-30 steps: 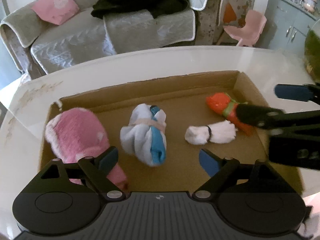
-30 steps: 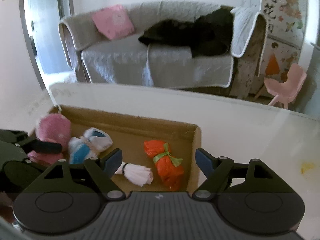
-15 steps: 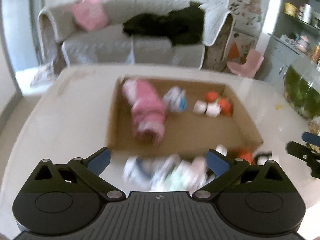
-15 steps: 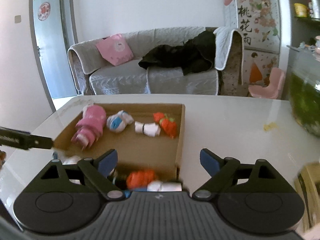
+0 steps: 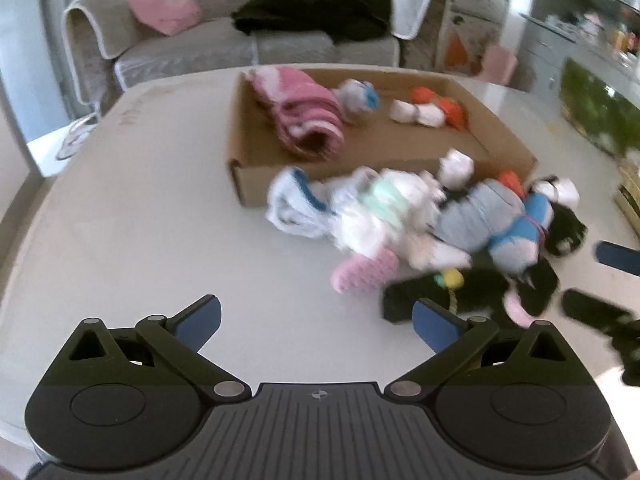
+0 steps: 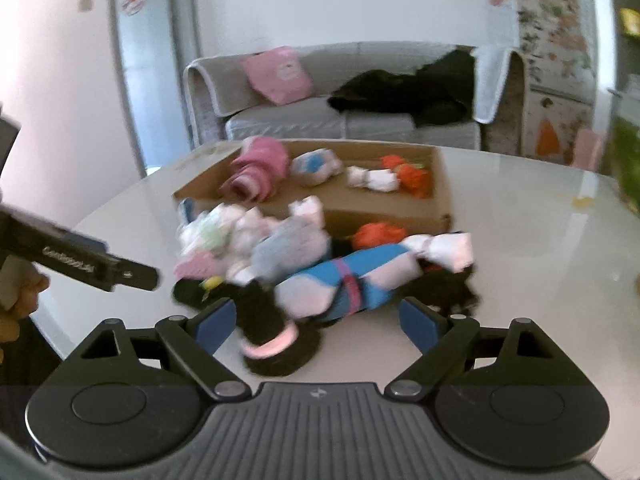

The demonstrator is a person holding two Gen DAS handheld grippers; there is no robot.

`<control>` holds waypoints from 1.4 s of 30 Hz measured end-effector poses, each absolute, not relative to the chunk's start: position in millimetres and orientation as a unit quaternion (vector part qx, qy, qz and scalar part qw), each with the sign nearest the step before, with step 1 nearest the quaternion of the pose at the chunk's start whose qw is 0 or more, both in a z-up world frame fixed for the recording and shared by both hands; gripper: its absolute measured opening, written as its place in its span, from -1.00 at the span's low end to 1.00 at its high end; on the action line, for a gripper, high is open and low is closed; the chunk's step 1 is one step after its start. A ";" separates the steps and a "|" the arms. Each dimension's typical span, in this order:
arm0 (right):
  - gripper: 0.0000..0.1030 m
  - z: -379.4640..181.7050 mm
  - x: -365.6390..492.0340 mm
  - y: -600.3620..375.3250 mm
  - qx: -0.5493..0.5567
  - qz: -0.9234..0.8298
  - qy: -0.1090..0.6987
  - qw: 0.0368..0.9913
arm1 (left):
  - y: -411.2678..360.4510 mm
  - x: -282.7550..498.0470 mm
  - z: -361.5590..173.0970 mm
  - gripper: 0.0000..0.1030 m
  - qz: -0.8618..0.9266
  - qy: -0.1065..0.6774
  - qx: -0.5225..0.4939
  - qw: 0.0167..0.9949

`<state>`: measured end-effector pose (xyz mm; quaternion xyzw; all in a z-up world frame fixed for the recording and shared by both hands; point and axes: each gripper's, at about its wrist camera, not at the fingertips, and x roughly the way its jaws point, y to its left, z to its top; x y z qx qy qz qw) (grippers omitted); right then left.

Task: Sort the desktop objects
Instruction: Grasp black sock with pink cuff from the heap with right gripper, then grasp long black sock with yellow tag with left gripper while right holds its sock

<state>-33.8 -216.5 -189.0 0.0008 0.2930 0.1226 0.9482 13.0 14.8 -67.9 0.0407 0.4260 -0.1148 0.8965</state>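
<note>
We read no clear lettering; our left gripper (image 5: 316, 322) and right gripper (image 6: 318, 322) hang with fingers apart, having just widened, above the sock pile (image 6: 320, 264) beside the cardboard box (image 6: 384, 216).

Both grippers are black with blue fingertip pads (image 5: 434, 326), silver pivot screws, and seemingly white lettering.

Pulled back from above the cardboard box (image 5: 500, 128) to the near side of the tabletop (image 5: 140, 240), both tools. Now facing a heap of rolled socks (image 6: 320, 264) in front of the box. Left tool (image 5: 316, 320) opened wider, empty; right tool (image 6: 316, 320) likewise, now straddling a black sock (image 6: 276, 344).
</note>
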 end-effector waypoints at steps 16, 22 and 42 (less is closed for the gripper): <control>-0.18 -226.7 -27.6 -218.5 -0.008 0.109 0.309 0.945 | 8.3 2.7 -73.7 0.99 -0.130 0.429 0.041 0.893; -0.18 -227.8 -45.7 -236.9 -0.004 0.098 0.308 0.946 | -27.3 0.8 -80.5 0.99 -0.168 0.429 0.049 0.886; 0.02 -231.0 -41.1 -275.8 0.013 0.112 0.292 0.950 | -95.2 -28.1 -97.9 0.99 -0.316 0.402 0.132 0.850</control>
